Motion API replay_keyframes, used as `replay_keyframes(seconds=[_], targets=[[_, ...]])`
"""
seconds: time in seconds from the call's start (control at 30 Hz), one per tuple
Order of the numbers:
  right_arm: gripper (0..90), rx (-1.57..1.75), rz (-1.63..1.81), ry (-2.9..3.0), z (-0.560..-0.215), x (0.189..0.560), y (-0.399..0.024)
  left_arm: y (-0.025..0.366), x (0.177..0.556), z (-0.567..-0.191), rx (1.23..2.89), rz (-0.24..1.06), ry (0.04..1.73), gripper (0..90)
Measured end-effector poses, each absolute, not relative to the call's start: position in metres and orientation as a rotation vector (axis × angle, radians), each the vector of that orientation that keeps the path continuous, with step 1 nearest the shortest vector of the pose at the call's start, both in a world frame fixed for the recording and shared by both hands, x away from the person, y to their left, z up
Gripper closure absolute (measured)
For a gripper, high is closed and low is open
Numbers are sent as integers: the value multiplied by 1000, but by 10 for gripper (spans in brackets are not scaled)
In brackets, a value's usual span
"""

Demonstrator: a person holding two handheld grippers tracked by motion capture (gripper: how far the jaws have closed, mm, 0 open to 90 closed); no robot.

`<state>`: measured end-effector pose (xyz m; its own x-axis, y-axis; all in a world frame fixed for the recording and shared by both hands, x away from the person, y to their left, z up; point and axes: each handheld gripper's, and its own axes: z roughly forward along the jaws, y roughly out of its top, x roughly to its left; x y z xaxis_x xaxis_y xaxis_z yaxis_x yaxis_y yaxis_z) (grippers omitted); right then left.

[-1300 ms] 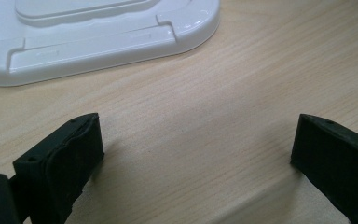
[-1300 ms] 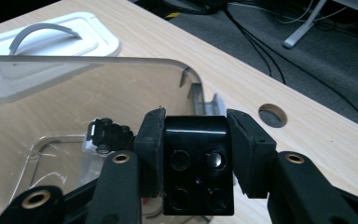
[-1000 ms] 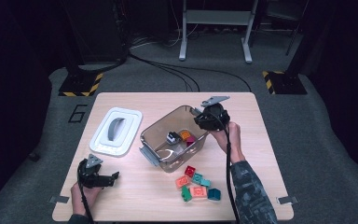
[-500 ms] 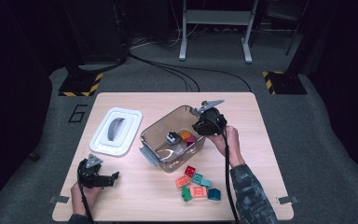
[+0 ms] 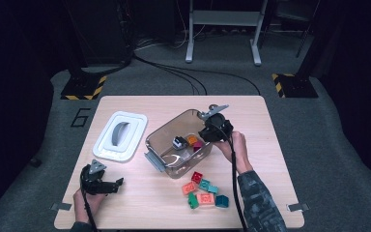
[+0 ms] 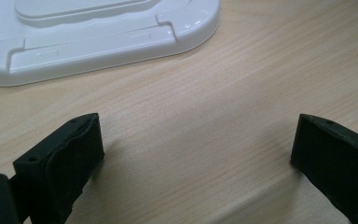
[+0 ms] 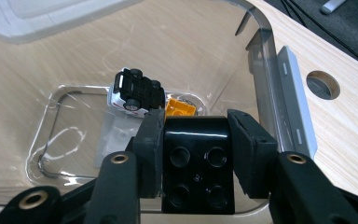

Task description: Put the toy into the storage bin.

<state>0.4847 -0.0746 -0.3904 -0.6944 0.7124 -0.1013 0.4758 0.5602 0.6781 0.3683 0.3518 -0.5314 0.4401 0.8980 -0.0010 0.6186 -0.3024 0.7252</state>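
R gripper (image 7: 196, 158) clamped on black brick (image 7: 198, 163) over bin (image 5: 160, 145), drop step; next needs jaws to part. L gripper (image 6: 196, 154) jaws apart, idle near lid (image 6: 98, 32).

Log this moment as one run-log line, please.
right hand-held gripper: shut on black brick, over clear bin | left hand-held gripper: open, near white lid

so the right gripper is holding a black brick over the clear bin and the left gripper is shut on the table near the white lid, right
Not quite. The left gripper is open: the left gripper view shows its jaws wide apart over bare table, near the white lid. The rest holds: the right gripper is clamped on a black brick over the clear bin.
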Motion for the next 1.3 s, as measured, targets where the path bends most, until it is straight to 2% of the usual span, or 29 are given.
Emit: replay_keyframes(seconds=[0.5,0.87,1.3], targets=[[233,978,969,2385,-379,467,-87,352,368,-531,2034,545,1269,22],[144,962,1026,2376,-377,439,-110,352,368,-531,2034,544,1271,22],[76,1024,1024,2401,-414,401,-138,352,368,-531,2034,546,1269,22]])
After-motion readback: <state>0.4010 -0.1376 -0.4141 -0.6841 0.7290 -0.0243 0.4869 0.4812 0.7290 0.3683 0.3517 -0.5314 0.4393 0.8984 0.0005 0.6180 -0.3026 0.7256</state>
